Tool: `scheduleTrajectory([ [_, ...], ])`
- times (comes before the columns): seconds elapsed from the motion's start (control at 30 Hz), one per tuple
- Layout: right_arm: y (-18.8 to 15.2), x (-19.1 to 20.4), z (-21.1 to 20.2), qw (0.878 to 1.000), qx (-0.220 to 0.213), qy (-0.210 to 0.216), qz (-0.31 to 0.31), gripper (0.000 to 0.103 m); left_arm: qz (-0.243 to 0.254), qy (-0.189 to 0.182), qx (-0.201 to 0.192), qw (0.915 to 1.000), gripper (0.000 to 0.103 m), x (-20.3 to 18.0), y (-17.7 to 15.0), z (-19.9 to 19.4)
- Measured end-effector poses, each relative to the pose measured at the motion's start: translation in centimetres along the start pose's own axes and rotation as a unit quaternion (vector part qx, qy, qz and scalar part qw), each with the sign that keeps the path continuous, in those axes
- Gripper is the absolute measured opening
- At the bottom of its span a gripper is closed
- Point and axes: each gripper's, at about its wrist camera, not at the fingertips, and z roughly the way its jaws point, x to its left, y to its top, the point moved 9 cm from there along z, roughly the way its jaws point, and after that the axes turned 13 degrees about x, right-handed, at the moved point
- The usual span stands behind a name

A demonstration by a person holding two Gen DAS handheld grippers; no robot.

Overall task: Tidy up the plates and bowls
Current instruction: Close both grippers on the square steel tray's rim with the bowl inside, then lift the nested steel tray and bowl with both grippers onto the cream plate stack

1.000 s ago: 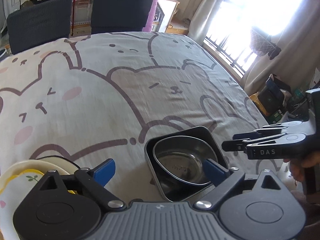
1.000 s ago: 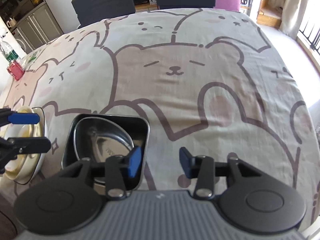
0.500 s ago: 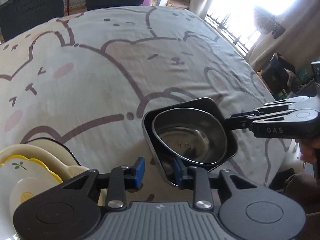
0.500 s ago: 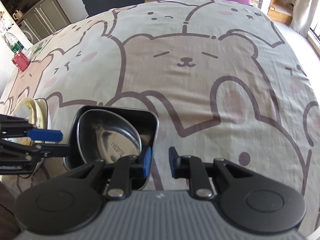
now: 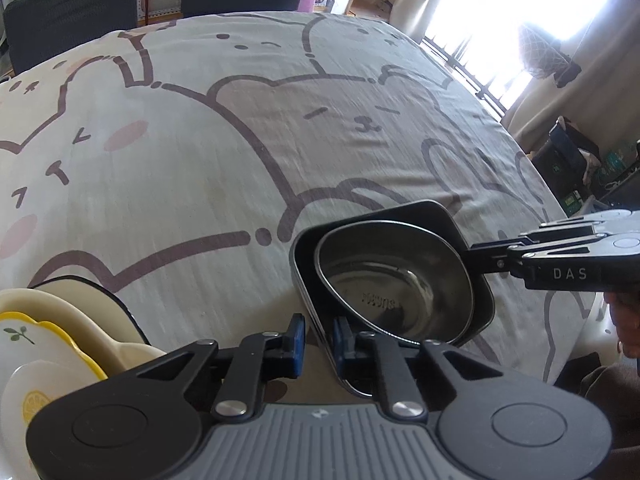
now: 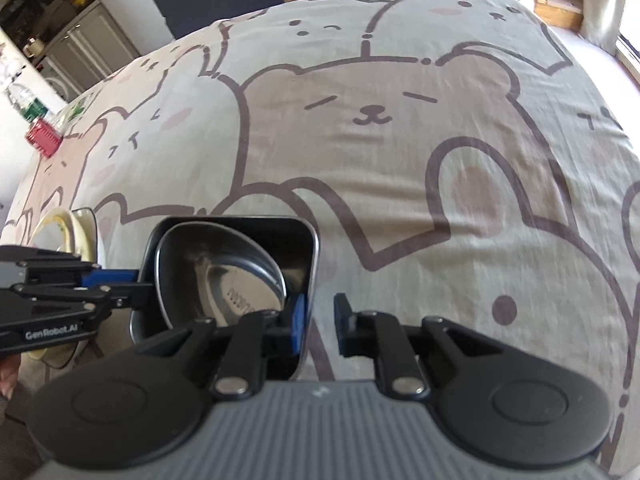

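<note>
Both grippers have just been closing: the left gripper (image 5: 319, 338) jaws pinch the near wall of the black square dish (image 5: 440, 216), the right gripper (image 6: 320, 326) jaws its opposite wall. A steel bowl (image 5: 394, 280) sits inside it, between the two grips. Left of the left jaws, stacked cream plates (image 5: 48, 320) rest on the bear-print bench (image 5: 240, 140).

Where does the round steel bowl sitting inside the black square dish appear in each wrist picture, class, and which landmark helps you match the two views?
Left wrist view: the steel bowl sits lower right of centre, inside the black square dish.
Right wrist view: the steel bowl sits lower left of centre, in the same dish.
Shared landmark: the sleepy bear face printed on the tablecloth, beyond the dish in both.
</note>
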Motion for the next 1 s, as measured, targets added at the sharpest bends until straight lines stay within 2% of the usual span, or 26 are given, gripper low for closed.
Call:
scheduleTrajectory([
  [0.17, -0.3, -0.3, 0.6, 1.000, 0.004, 0.014, 0.003, 0.020, -0.010, -0.006, 0.002, 0.9999, 0.014, 0.0, 0.0, 0.4],
  [0.3, -0.3, -0.3, 0.8, 1.000, 0.001, 0.010, 0.007, 0.023, -0.028, -0.017, -0.001, 0.9995, 0.013, 0.2, 0.2, 0.3],
  [0.43, -0.3, 0.2, 1.0, 0.999, 0.012, 0.026, 0.014, 0.008, -0.048, -0.024, -0.005, 0.9985, 0.011, 0.5, 0.3, 0.2],
  [0.53, -0.2, 0.2, 1.0, 0.999, 0.010, 0.037, 0.026, 0.007, -0.053, -0.022, -0.007, 0.9983, 0.011, 0.4, 0.3, 0.2],
  [0.67, -0.2, 0.0, 0.5, 0.998, -0.002, 0.049, 0.041, 0.006, -0.062, -0.025, -0.009, 0.9977, 0.008, 0.6, 0.3, 0.0],
  [0.77, -0.1, 0.3, -0.2, 0.999, -0.015, 0.038, 0.027, 0.006, -0.069, -0.035, -0.016, 0.9968, 0.007, 0.7, 0.4, -0.8],
  [0.87, -0.1, 0.6, -1.2, 0.999, -0.034, 0.031, 0.018, 0.006, -0.075, -0.042, -0.031, 0.9959, 0.007, 0.8, 0.7, -2.1],
  [1.0, 0.1, 1.0, -3.1, 0.997, -0.060, 0.048, 0.020, 0.006, -0.087, -0.064, -0.055, 0.9926, 0.006, 1.1, 0.9, -4.1],
])
